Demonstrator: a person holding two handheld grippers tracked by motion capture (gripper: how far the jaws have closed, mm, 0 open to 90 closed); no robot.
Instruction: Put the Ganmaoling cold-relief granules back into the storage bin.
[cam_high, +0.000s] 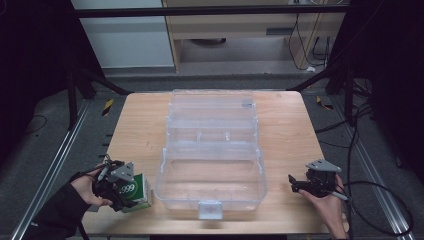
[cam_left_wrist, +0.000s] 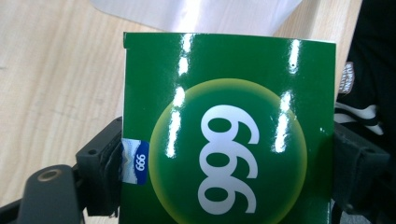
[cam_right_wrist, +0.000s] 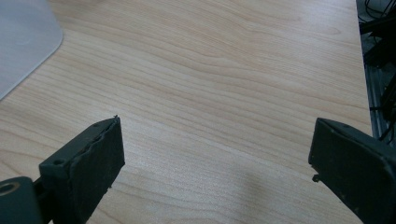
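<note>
Clamped in the left gripper (cam_left_wrist: 224, 154), a glossy green box (cam_left_wrist: 229, 130) marked "999" sits at the wooden table's (cam_high: 140, 130) near-left corner, beside an open clear plastic case (cam_high: 210, 165); the right gripper (cam_right_wrist: 215, 168) hovers wide open, holding nothing, over bare wood.

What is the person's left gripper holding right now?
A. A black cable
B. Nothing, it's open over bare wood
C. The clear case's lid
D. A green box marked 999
D: the left gripper has its jaws pressed on both sides of the green box printed with 999, beside the clear case.
</note>
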